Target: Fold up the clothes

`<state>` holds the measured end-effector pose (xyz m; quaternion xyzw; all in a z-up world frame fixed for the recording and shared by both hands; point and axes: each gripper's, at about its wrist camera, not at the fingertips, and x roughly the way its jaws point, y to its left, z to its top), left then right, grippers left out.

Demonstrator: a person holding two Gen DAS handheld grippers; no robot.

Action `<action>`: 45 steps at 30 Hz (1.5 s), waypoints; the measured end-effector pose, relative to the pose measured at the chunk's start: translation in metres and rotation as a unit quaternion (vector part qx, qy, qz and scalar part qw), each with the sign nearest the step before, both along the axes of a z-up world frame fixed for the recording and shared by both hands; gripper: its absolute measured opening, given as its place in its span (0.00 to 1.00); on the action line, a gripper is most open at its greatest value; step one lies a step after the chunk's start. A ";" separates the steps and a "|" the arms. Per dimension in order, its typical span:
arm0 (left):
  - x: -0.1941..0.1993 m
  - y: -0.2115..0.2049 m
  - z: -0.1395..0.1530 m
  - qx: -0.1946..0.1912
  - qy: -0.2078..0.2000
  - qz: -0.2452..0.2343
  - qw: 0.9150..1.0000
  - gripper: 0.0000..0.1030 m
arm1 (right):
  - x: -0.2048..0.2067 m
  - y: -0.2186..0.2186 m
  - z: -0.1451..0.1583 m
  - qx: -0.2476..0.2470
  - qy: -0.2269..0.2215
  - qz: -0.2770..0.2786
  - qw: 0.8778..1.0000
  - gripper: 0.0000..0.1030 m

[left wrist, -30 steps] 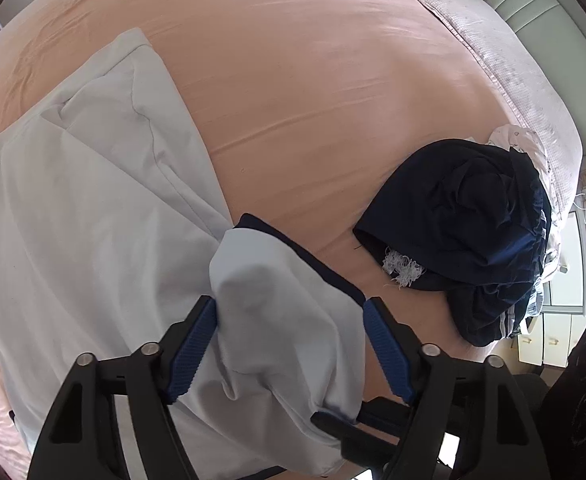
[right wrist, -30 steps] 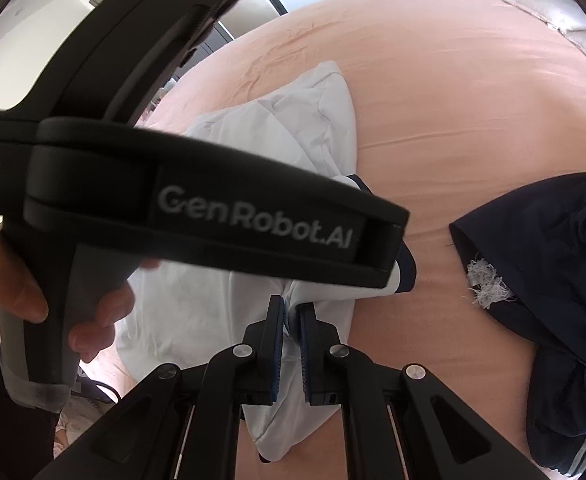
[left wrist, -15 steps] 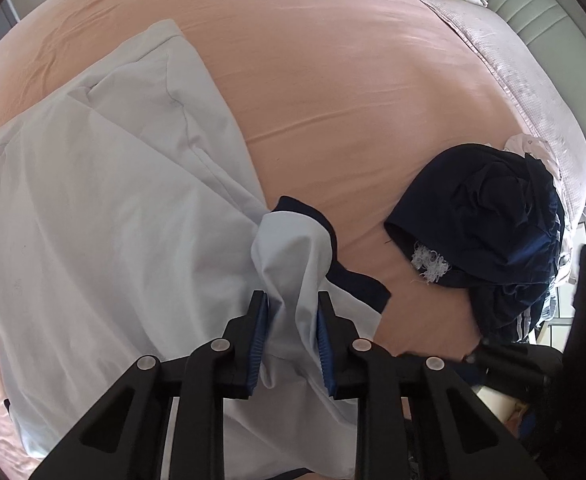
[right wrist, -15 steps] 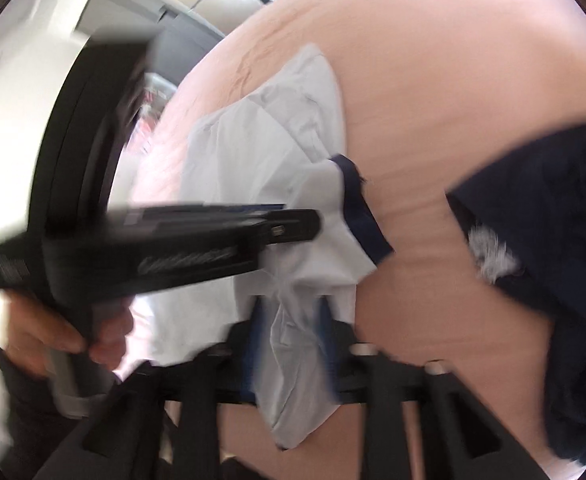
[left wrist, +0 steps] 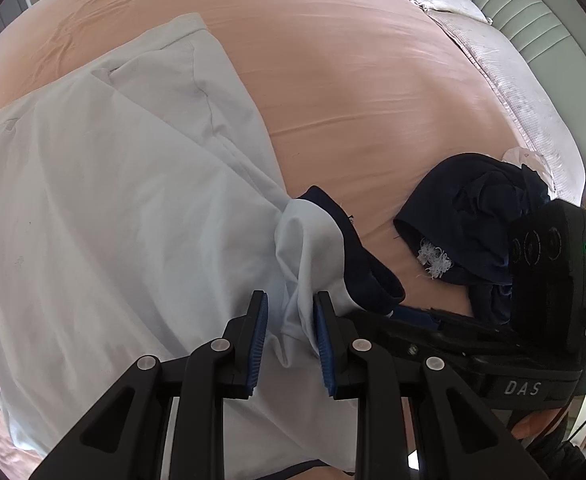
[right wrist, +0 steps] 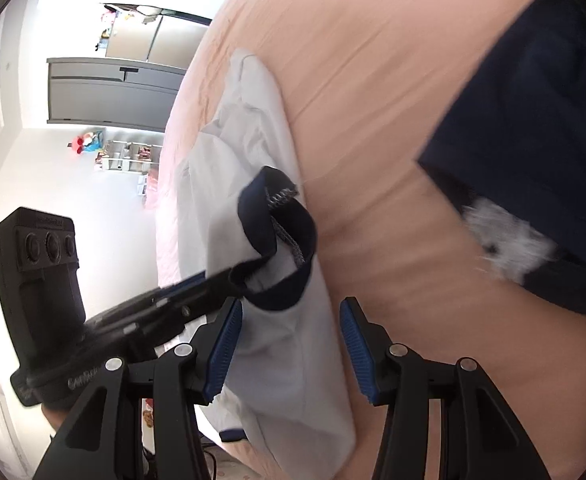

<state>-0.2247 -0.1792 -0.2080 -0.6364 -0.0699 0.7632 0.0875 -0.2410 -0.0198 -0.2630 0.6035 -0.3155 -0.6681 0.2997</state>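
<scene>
Pale blue shirt (left wrist: 105,216) lies spread on the peach bed (left wrist: 353,80); your left claw (left wrist: 289,336) pinches its navy-trimmed sleeve (left wrist: 313,248), your right claw (right wrist: 289,348) gapes wide around it.

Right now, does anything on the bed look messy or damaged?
Yes. The dark navy garment lies crumpled in a heap, not folded, with a frayed white patch on its near edge. The white shirt's navy-trimmed sleeve is bunched and twisted where the left gripper pinches it.
</scene>
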 end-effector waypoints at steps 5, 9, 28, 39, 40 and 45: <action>0.006 -0.012 0.003 0.010 0.005 0.008 1.000 0.21 | -0.008 -0.014 0.023 0.042 0.062 0.013 0.997 0.33; 0.010 -0.017 0.003 0.016 0.010 0.017 1.000 0.21 | -0.017 -0.024 0.038 0.073 0.097 0.042 0.992 0.06; 0.039 -0.110 0.044 0.061 0.056 0.149 0.985 0.21 | 0.027 -0.092 0.106 0.100 0.215 0.155 0.959 0.05; 0.038 -0.110 0.029 0.138 0.030 0.152 0.978 0.23 | 0.060 -0.126 0.096 0.171 0.260 0.223 0.924 0.05; 0.037 -0.108 0.028 0.141 0.027 0.148 0.978 0.23 | 0.059 -0.125 0.096 0.172 0.261 0.224 0.923 0.05; 0.036 -0.110 0.018 0.161 0.005 0.159 0.974 0.24 | 0.054 -0.122 0.096 0.172 0.263 0.221 0.923 0.05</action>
